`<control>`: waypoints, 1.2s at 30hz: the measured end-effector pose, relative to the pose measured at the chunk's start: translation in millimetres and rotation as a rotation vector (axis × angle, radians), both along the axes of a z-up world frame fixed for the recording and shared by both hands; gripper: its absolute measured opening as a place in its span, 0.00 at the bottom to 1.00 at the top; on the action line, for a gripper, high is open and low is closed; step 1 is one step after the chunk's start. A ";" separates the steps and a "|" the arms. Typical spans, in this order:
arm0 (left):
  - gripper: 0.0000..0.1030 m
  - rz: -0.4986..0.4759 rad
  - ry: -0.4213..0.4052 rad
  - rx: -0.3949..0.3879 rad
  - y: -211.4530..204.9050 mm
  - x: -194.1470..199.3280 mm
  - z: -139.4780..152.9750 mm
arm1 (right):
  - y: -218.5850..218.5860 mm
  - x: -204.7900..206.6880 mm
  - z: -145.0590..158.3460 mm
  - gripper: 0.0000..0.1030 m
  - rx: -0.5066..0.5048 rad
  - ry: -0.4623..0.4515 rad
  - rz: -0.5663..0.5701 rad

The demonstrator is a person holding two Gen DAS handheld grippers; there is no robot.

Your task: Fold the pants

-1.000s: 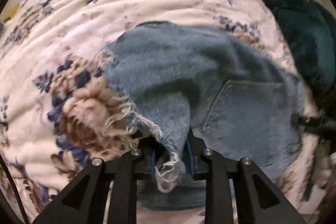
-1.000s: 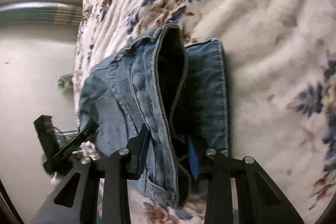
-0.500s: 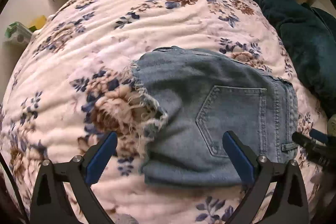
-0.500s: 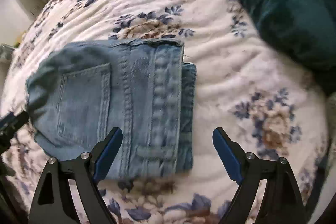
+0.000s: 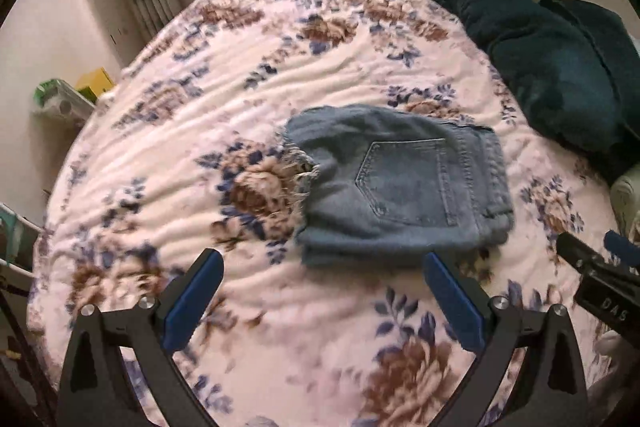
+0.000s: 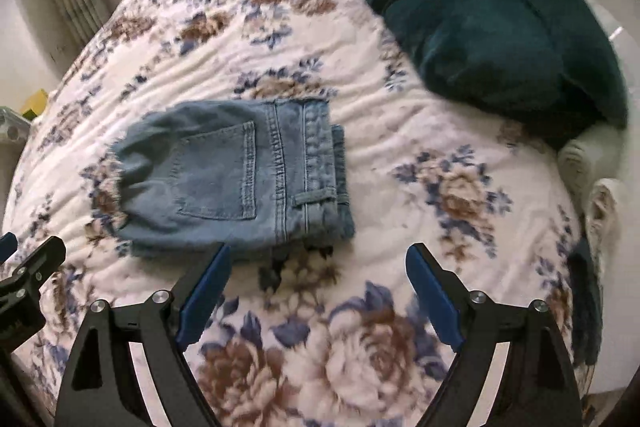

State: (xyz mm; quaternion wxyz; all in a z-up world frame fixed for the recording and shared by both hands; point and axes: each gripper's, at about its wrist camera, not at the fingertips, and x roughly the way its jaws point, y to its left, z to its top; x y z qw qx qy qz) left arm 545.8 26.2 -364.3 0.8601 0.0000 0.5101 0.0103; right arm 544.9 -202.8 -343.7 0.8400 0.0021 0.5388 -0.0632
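While both the left gripper (image 5: 322, 267) and the right gripper (image 6: 318, 259) hover spread and empty, the folded jeans (image 6: 240, 179) lie on the flowered bedspread (image 6: 360, 327), probably thick, limp and fairly heavy, best gripped at the stiff waistband.

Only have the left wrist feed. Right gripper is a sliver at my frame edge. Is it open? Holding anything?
Observer: Right gripper is open, jaws spread wide, nothing between them.
Operator: Are the layers flush on the waistband side?
Observer: Not quite. On the jeans a lower layer sticks out past the waistband.
Operator: Belt loop snagged?
Observer: No, the belt loop lies flat across the waistband.
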 end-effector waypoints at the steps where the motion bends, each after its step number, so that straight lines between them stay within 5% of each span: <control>1: 1.00 -0.003 -0.008 0.002 0.6 -10.3 10.3 | 1.2 -18.0 19.0 0.88 -0.013 -0.022 -0.004; 22: 1.00 -0.137 -0.231 0.006 10.6 -304.2 271.4 | 33.2 -379.6 333.7 0.88 -0.007 -0.296 -0.057; 36: 1.00 -0.061 -0.326 0.001 18.2 -426.9 361.7 | 37.3 -545.6 475.7 0.88 0.011 -0.424 0.007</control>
